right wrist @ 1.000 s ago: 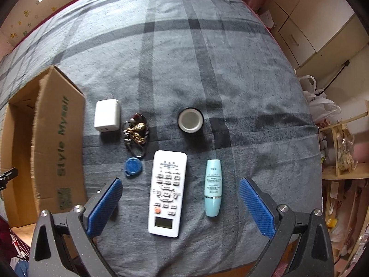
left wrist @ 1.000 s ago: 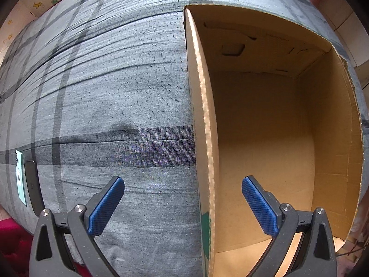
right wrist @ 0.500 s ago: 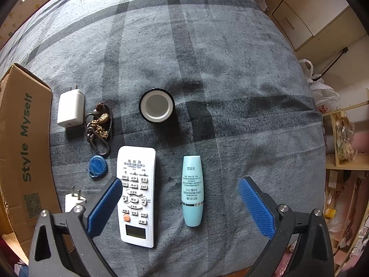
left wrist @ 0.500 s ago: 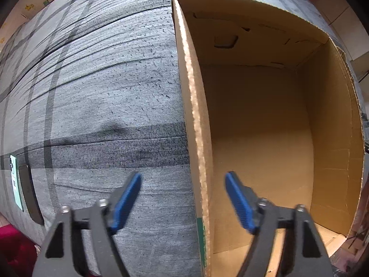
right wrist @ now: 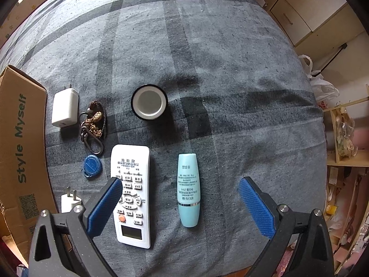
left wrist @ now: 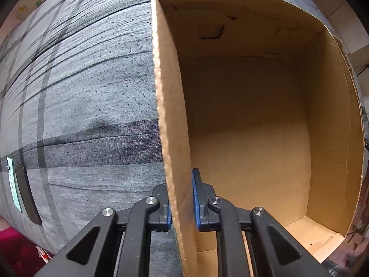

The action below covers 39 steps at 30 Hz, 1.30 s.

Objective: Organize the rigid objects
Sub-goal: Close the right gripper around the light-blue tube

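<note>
Left side: cardboard box (left wrist: 242,120) sits open-topped on the grey plaid bedcover (left wrist: 87,87), nothing visible inside. Left gripper (left wrist: 182,203) points down over the box's left wall; its jaws have just been closing and now pinch that wall, one blue pad outside, one inside. A dark flat object with a pale green strip beside it lies at the far left edge of the cover; too distorted to identify.

Moving right, on the right-hand camera: the box's outer face reads "Style Myself". Just beside it, a white charger (right wrist: 65,107) and, lower down, a second white plug (right wrist: 70,202), partly hidden by the gripper frame. Next, a keychain (right wrist: 93,124) with a brass-coloured charm and a blue fob (right wrist: 91,166) below it. Then a white remote control (right wrist: 132,194) lying lengthwise, display end nearest the camera. Above it, apart, a round black-rimmed white cap or jar (right wrist: 149,102). Right of the remote, a pale blue tube (right wrist: 188,189), also lengthwise.

Right gripper (right wrist: 180,205) hangs above the cover, jaws spread wide, gripping nothing. Its left pad overlaps the remote's left edge in view; the tube lies between the pads.
</note>
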Available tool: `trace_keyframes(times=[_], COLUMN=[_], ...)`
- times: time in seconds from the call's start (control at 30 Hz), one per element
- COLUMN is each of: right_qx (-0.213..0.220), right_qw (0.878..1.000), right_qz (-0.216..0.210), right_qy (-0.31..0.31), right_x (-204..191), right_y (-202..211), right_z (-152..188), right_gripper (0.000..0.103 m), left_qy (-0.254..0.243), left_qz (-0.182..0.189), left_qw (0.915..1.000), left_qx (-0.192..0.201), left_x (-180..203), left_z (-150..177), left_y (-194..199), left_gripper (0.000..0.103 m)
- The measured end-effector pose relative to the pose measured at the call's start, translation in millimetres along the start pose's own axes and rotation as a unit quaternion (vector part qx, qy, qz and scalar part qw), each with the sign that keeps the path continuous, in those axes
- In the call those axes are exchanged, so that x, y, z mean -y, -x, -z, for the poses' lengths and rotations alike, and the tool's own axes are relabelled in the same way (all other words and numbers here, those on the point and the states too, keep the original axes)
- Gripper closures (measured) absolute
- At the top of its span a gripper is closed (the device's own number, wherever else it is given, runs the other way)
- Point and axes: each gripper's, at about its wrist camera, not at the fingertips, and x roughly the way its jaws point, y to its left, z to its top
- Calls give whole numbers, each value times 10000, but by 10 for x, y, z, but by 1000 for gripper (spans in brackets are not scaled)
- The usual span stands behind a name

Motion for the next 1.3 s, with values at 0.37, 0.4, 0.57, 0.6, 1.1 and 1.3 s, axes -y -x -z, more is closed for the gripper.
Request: trace_keyframes(times=[0.37,0.4,0.57,0.6,1.1,1.3], right_qx=[-161,-191,-371,-402,-600,-504], right_qw=[9998,9998,9991,9989,9979,9983], right_qz=[-36,-71,-202,-218,-191,-199], right_qy=[-61,-54,-37,-45,-178,-204], right_x=[119,141,209,217,282,226], right_y=[-123,-142,-281,-314,-511,-365], right_z=[23,23,34,37,108,118], right_gripper=[14,17,32,38,76,76], left_qy=[48,49,50,65,41,14], left_qz=[-1,13,-1,4,-23,-3], left_qw=[10000,10000,10000,10000,10000,10000], left_qx=[-5,1,-35,-46,-64,-39], left_x=[55,53,38,33,39,50], left_z=[-11,-10,-14,-17,-35,-28], left_y=[-44,-42,-33,-37,-44,-32], left_gripper=[89,89,89,89,89,89])
